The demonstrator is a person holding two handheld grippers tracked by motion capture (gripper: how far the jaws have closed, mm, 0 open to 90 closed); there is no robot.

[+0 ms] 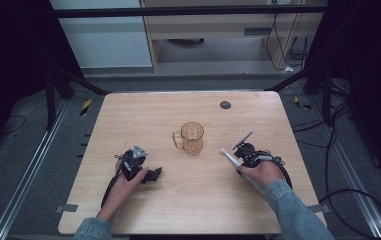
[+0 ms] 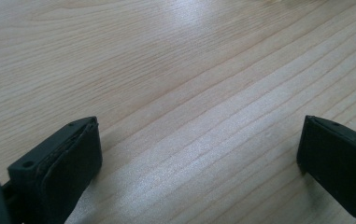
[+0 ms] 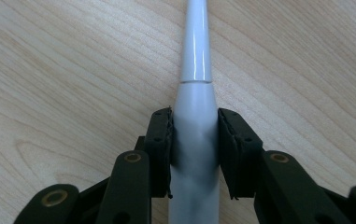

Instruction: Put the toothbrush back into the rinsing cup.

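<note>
An amber glass mug stands upright near the middle of the wooden table, its handle to the left. My right gripper is right of the mug, low over the table. In the right gripper view, that gripper is shut on the thick part of a white tapered stick, whose thin neck runs ahead over the wood. The stick points up-left toward the mug, apart from it. My left gripper rests left of the mug, its jaws wide open over bare wood.
A small dark round disc sits on the table near the far edge. Cables trail off both grippers, and more lie on the floor at the right. Bare wood lies between the two hands.
</note>
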